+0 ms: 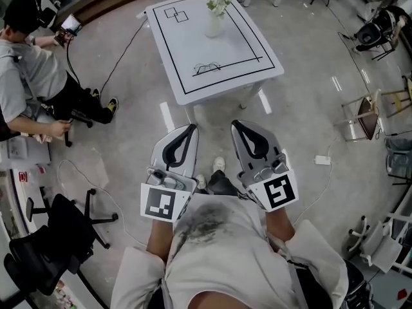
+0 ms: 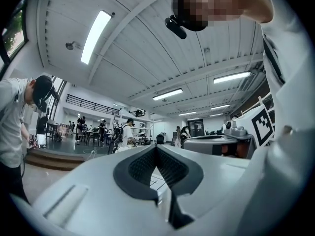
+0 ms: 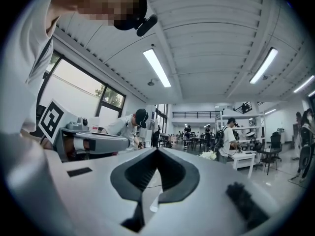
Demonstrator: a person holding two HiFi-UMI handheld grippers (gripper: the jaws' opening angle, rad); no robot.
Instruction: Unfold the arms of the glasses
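- Floor (image 1: 309, 108), pale and grey, fills most of the head view under me, with a dark cable (image 1: 122, 50) trailing across it off the table's left side.
- White table (image 1: 193, 44) stands ahead of me, well apart from both my grippers. A black outline is drawn on its top, with two small squares (image 1: 175, 13) at the far left corner.
- A person (image 1: 29, 76) sits on the floor off to the left, away from the table, bent over something held in the hands.
- A black office chair (image 1: 61, 227) stands at my lower left, near my left elbow.
- My left gripper (image 1: 192, 127) is held up close to my chest and points toward the table. Its own view shows the jaws closed tip to tip with nothing caught between the dark pads.
- My right gripper (image 1: 235, 123) hangs just beside it and points the same way. Its jaws are likewise pressed together and empty.
- A white vase (image 1: 215, 23) of white flowers (image 1: 217, 0) stands upright near the far edge of the table, inside the outline.
- The glasses (image 1: 207, 67) lie on the black line that runs along the near edge of the table, about midway along that edge. Neither gripper touches them. They are too small for me to tell how the arms sit.
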